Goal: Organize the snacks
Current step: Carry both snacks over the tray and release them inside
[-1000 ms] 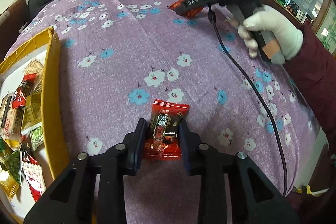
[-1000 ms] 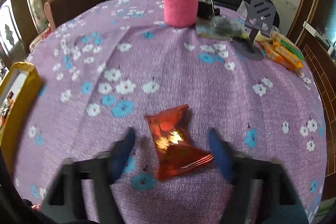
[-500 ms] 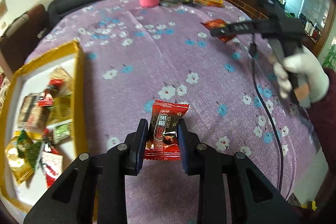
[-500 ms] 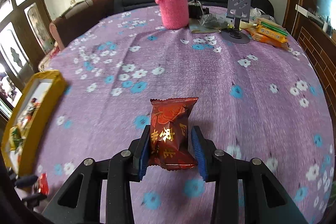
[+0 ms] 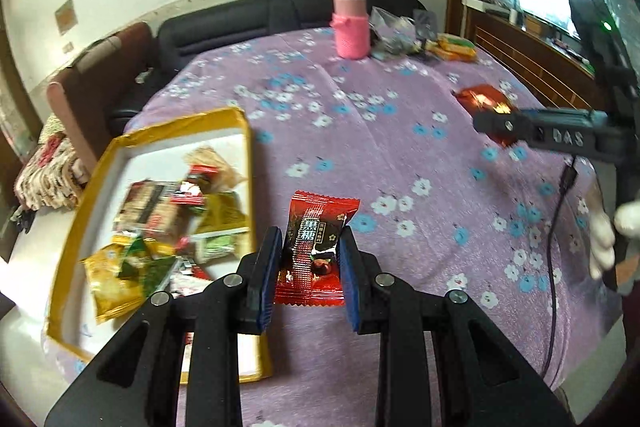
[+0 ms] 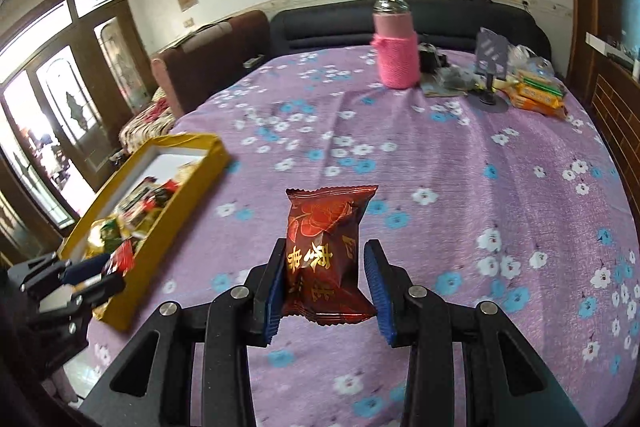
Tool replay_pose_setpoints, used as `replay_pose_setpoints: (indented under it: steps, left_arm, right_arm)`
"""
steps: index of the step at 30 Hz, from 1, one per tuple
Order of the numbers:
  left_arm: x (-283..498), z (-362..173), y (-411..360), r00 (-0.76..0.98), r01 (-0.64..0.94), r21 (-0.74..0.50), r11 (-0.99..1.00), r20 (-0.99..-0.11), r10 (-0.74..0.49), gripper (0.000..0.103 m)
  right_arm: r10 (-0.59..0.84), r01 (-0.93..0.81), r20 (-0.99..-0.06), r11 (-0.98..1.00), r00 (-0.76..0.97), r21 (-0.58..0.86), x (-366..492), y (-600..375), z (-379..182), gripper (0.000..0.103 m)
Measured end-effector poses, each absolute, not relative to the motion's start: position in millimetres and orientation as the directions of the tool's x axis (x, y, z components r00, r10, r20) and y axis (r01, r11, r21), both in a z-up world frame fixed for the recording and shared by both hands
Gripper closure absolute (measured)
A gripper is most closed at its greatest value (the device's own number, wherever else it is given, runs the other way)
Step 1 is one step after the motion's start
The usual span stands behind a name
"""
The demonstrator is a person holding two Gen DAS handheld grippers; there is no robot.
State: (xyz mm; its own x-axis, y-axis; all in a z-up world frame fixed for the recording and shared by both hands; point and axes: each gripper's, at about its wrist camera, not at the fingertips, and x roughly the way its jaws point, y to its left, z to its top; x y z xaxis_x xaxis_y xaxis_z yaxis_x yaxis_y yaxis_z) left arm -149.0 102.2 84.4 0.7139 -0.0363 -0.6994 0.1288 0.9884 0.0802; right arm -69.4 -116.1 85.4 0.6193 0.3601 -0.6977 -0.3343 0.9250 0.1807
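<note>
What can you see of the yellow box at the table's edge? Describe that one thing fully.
The yellow box is a shallow, open rectangular tray with mustard-yellow walls, seemingly cardboard, and a white inside. It lies flat on the purple flowered tablecloth at the table's left side. Mixed snack packets, red, green and gold, are heaped loosely in it.

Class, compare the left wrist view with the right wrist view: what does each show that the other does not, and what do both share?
Only the left wrist view shows the black-and-red candy clamped in the left hand-held gripper and a white-gloved hand. Only the right wrist view shows the dark red packet's printed front, clamped in the right hand-held gripper, plus glazed doors. Both show the yellow box of snacks, the pink bottle, the floral cloth and the sofa.
</note>
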Motion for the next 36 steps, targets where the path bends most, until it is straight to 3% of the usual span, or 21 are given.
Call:
replay_pose_setpoints:
  steps: [18, 36]
  left_arm:
    - [-156, 82, 181, 0.724, -0.046, 0.002, 0.999, -0.689, 0.034, 0.078]
    - [-145, 59, 274, 0.673, -0.233, -0.019, 0.972, -0.725, 0.147, 0.077]
  right_arm:
    - [0.432, -0.494, -0.701, 0.86, 0.568, 0.13, -100, -26, 102, 0.065]
    - [0.543, -0.717, -0.76, 0.68, 0.357, 0.149, -118, 133, 69, 0.065]
